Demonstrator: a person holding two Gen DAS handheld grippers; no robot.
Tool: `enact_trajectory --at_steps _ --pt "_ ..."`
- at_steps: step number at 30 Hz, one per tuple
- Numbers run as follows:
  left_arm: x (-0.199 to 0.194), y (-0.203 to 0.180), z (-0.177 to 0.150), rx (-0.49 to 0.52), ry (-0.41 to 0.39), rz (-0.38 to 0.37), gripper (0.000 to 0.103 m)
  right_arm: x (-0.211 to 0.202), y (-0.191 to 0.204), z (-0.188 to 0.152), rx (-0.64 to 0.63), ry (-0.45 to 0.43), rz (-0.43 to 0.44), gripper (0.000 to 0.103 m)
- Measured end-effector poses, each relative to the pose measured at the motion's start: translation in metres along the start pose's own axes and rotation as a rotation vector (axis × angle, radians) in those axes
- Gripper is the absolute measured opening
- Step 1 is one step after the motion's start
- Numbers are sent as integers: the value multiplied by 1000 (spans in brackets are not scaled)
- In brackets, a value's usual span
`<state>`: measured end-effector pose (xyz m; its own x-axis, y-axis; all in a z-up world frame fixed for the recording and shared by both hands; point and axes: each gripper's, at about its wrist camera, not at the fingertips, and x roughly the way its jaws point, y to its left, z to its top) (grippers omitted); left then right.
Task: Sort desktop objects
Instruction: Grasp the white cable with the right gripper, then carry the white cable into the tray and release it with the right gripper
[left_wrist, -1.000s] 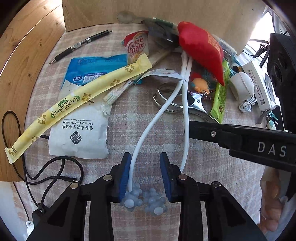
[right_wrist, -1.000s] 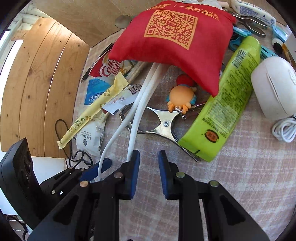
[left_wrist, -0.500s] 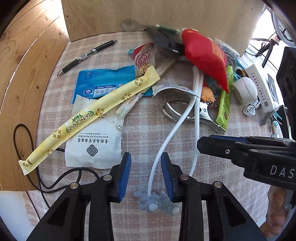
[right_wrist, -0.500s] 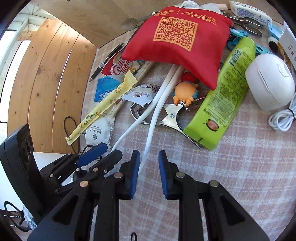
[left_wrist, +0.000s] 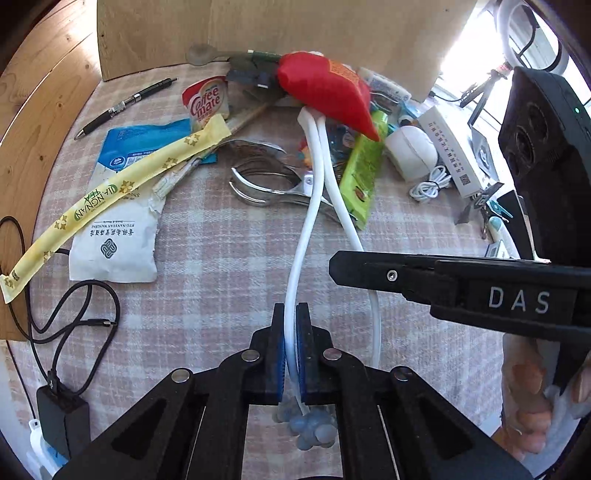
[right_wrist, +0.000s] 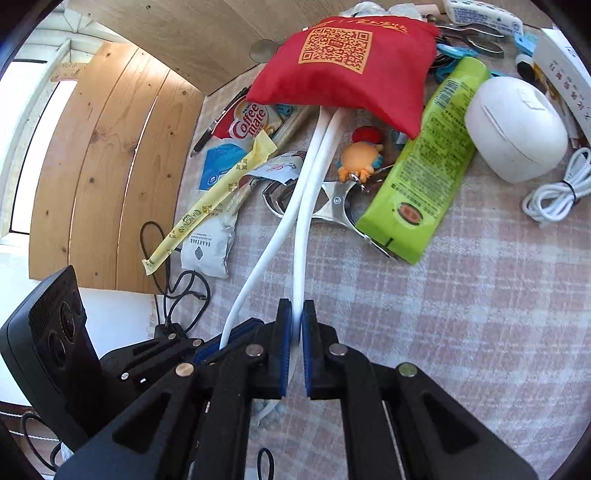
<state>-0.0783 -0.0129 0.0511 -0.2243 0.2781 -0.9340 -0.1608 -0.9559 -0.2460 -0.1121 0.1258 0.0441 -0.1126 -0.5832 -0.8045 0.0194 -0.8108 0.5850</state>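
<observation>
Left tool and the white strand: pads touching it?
Touching. In the left wrist view the left tool has its blue pads closing on the white strand, which runs between them with no gap either side.

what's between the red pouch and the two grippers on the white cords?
Both views: the white cords run from under the red pouch over a metal clamp, then bare checked cloth, to the left gripper and right gripper.
</observation>
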Motion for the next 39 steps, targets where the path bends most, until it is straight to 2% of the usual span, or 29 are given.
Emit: enact_trajectory --at_steps 9,15,30,35,39 --pt "-23 -85 -32 22 -64 -37 5 -67 -28 -40 -34 -39 -26 5" --pt "-33 -163 -45 102 -85 -58 5 -122 -63 -67 -33 -96 -76 5" --pt "25 -412 -40 364 -47 -247 7 -314 -247 -131 170 -291 -257 5" --pt "34 -481 -48 459 -40 -265 6 -356 -298 -153 244 -333 -309 5" --pt "41 -517 -53 523 -17 -263 9 -378 -326 -165 287 -354 -339 5"
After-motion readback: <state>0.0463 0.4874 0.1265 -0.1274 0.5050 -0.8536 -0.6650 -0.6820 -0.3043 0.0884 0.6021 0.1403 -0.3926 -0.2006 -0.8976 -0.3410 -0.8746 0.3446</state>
